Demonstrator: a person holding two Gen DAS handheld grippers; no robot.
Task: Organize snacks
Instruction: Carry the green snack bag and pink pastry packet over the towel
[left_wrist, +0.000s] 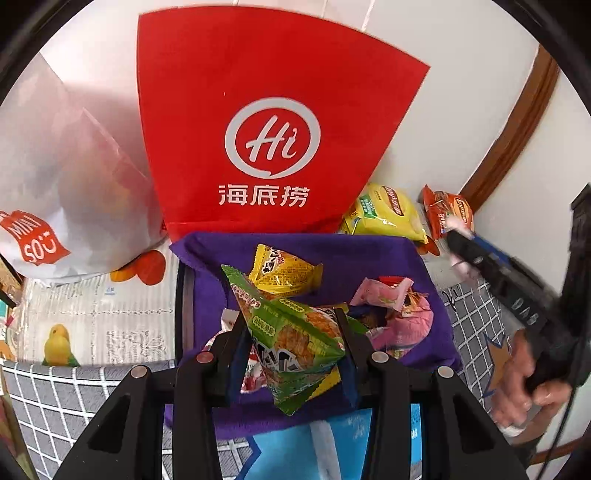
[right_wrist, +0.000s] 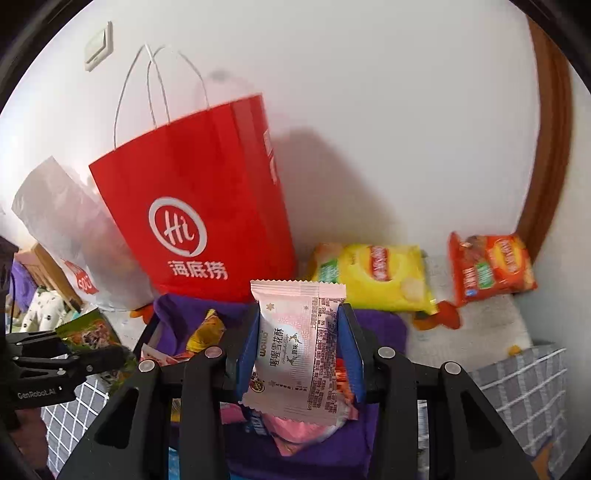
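Sorting is underway: a green crinkled snack packet (left_wrist: 291, 332) is clamped in the left gripper (left_wrist: 291, 345) and a pink foil pastry packet (right_wrist: 299, 343) in the right gripper (right_wrist: 301, 345), above a purple-lined box (left_wrist: 369, 254). Placement is needed next; the red paper bag (left_wrist: 266, 122) crowds the far edge.

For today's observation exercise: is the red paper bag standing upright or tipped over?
Upright: the red paper bag stands on its base against the wall, handles up.

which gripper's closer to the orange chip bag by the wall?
Right. The right gripper, shut on a pink packet, reaches almost to the orange chip bag; the left gripper holds a green packet over the purple cloth.
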